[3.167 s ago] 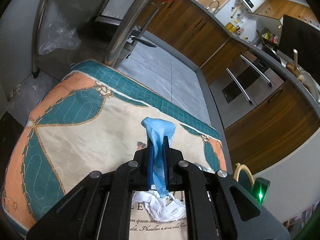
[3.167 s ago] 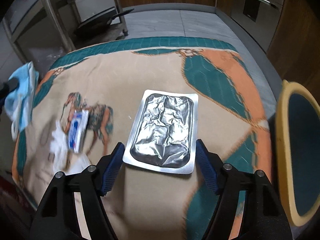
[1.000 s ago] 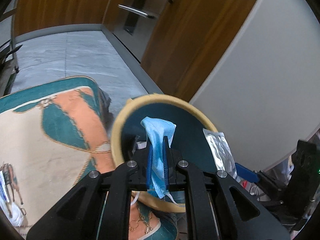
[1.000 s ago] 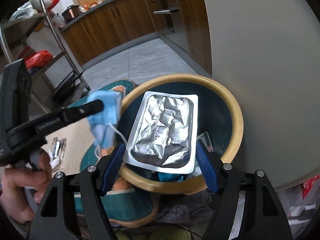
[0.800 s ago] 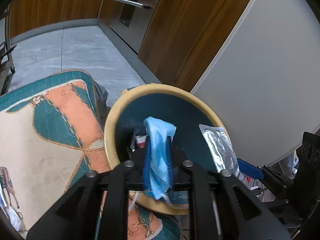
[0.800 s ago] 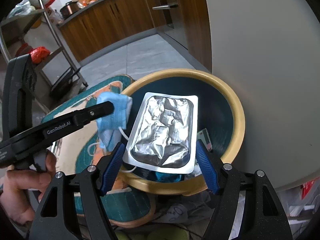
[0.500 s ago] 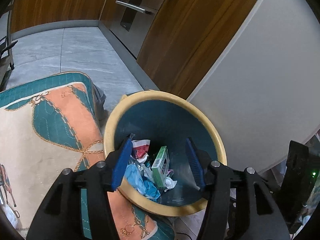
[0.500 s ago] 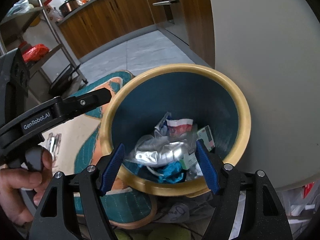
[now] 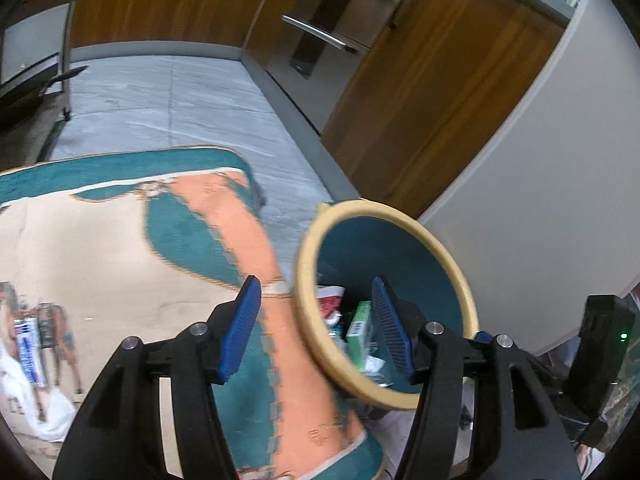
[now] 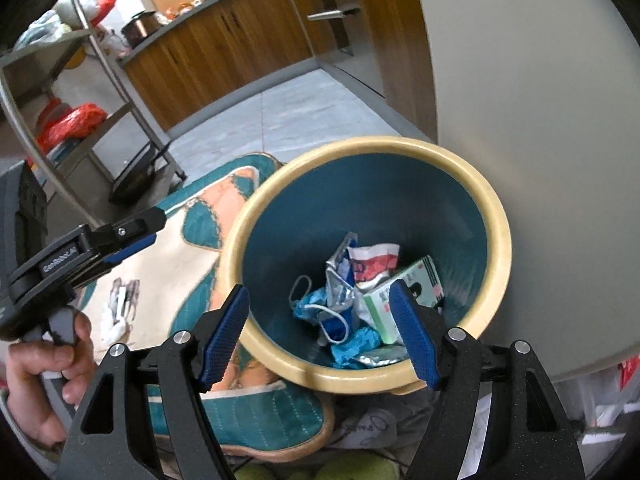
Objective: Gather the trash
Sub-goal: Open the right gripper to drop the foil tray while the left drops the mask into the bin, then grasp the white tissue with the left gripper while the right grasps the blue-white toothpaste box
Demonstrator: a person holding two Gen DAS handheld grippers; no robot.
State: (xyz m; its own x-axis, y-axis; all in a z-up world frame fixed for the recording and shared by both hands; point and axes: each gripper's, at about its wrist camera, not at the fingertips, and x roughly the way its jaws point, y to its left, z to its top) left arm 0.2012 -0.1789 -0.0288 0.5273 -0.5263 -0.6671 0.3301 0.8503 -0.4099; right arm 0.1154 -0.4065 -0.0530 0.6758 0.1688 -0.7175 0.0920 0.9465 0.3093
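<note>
The patterned cloth (image 9: 100, 248) covers the bench. The bin (image 10: 496, 240) beside it holds the dropped trash (image 10: 360, 292). Both hand-held grippers are released and empty: left hand-held gripper (image 9: 316, 328) opening, right hand-held gripper (image 10: 328, 328) spread. Judged next: fetch the remaining scraps (image 9: 28, 344) from the cloth.

Wooden cabinets (image 9: 420, 80) line the grey tiled floor (image 9: 180, 96) near a metal rack (image 10: 80, 92).

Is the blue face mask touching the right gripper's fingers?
Apart. The right wrist view shows the face mask lying inside the bin, below the open right gripper.
</note>
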